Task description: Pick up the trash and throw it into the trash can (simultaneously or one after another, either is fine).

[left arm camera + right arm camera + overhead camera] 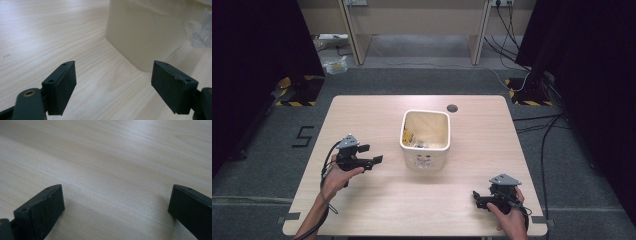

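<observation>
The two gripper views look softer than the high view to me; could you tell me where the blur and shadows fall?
Left gripper view: the bin is soft, the jaws sharper. Right gripper view: the far table blurs under a pale sheen, and shadows pool beside both jaws. High view: evenly lit table, dark curtains at both sides.

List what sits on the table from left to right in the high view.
left gripper → cream bin → round hole in the tabletop → right gripper
</observation>
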`<action>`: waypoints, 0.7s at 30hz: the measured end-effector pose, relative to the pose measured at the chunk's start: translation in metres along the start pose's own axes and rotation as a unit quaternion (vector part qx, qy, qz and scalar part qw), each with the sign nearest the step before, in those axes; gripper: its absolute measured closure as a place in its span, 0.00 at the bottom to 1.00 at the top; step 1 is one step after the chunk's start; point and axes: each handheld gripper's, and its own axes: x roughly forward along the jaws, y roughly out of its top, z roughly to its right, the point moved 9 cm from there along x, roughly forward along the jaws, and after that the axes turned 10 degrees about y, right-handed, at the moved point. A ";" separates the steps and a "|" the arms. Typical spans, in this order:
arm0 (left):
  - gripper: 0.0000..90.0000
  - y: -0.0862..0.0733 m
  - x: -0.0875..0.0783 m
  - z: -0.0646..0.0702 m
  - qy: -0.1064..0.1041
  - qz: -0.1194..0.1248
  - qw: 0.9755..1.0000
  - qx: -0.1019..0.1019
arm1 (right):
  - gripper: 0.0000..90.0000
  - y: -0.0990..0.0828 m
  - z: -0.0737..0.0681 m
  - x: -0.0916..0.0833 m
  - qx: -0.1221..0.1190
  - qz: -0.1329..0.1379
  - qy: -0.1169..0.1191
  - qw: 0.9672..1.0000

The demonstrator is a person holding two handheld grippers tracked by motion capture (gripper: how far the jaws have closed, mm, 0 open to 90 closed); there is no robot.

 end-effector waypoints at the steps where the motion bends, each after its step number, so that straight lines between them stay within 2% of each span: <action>1: 0.22 -0.002 0.000 0.000 0.002 -0.001 1.000 0.002 | 0.00 0.000 0.000 0.000 0.000 0.000 0.000 1.000; 21: 0.22 -0.042 0.009 0.006 0.022 -0.044 0.998 0.032 | 0.00 0.000 0.000 0.000 0.000 0.000 0.000 1.000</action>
